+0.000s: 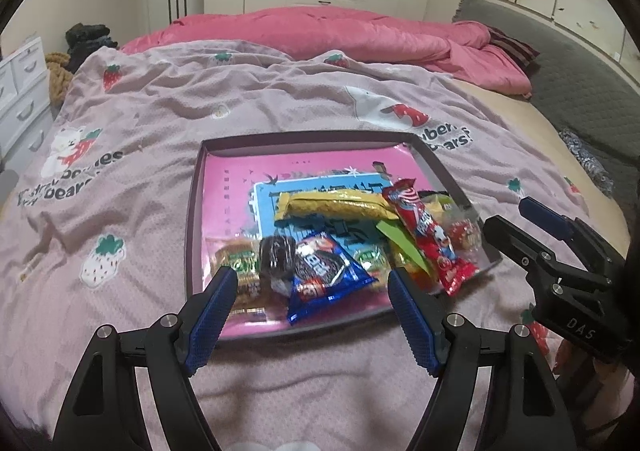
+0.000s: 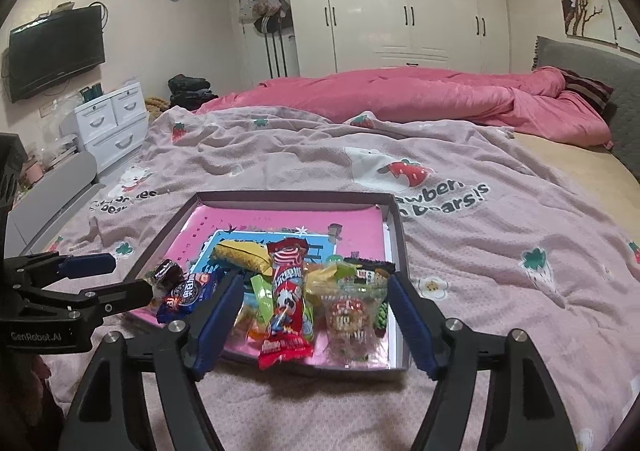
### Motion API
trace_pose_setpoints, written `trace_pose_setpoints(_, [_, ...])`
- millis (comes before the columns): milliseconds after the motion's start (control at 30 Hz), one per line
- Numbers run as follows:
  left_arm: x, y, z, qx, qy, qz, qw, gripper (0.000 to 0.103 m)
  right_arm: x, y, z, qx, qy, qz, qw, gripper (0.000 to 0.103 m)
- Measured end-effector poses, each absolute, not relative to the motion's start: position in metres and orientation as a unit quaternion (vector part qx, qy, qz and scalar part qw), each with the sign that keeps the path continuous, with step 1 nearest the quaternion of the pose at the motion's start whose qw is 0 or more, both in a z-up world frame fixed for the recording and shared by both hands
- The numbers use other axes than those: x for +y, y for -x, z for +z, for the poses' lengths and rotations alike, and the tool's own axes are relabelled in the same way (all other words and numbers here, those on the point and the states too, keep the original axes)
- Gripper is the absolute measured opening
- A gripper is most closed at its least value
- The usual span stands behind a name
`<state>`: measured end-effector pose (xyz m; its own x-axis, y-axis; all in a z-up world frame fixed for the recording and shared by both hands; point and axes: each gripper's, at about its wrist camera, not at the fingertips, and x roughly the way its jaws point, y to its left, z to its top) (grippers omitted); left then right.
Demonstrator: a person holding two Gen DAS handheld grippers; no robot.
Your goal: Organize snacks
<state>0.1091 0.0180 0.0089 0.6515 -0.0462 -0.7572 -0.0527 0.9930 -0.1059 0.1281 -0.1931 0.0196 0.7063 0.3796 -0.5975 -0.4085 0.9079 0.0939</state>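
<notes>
A shallow dark box with a pink lining (image 1: 224, 187) (image 2: 280, 219) lies on the bed and holds several snacks at its near side. Among them are a yellow packet (image 1: 340, 205) (image 2: 242, 255), a long red packet (image 1: 430, 237) (image 2: 286, 303), a blue packet (image 1: 324, 277) (image 2: 188, 293), a small dark wrapped cake (image 1: 277, 253) (image 2: 166, 273) and a clear bag (image 2: 354, 315). My left gripper (image 1: 312, 315) (image 2: 120, 279) is open and empty in front of the blue packet. My right gripper (image 2: 312, 325) (image 1: 516, 221) is open and empty in front of the red packet.
The box sits on a pink strawberry-print blanket (image 1: 168, 119) (image 2: 500, 235). A rumpled pink duvet (image 1: 360, 35) (image 2: 420, 95) lies behind it, with a grey headboard (image 2: 580, 59) to the right. A white drawer unit (image 2: 112, 119) and a wall TV (image 2: 56, 51) stand at the left.
</notes>
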Motion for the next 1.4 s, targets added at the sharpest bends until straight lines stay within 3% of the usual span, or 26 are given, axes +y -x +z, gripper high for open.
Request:
trace_pose_setpoints(600, [0.007,-0.053,0.008,0.441,0.078,-0.009,0.894,0.079,-0.215,-0.068,0.025,0.354,0.013,0.179,0.918,0.084])
trace_pose_setpoints(733, [0.010,-0.043,0.010,0.444,0.080,-0.008,0.892,0.079,-0.215,-0.058,0.027,0.357,0.011,0.180,0.917,0.093])
trace_pose_setpoints(1400, [0.009,-0.020,0.019,0.438,0.067,-0.003,0.897,0.079,-0.210,-0.038,0.033,0.352,0.016,0.193,0.916,0.096])
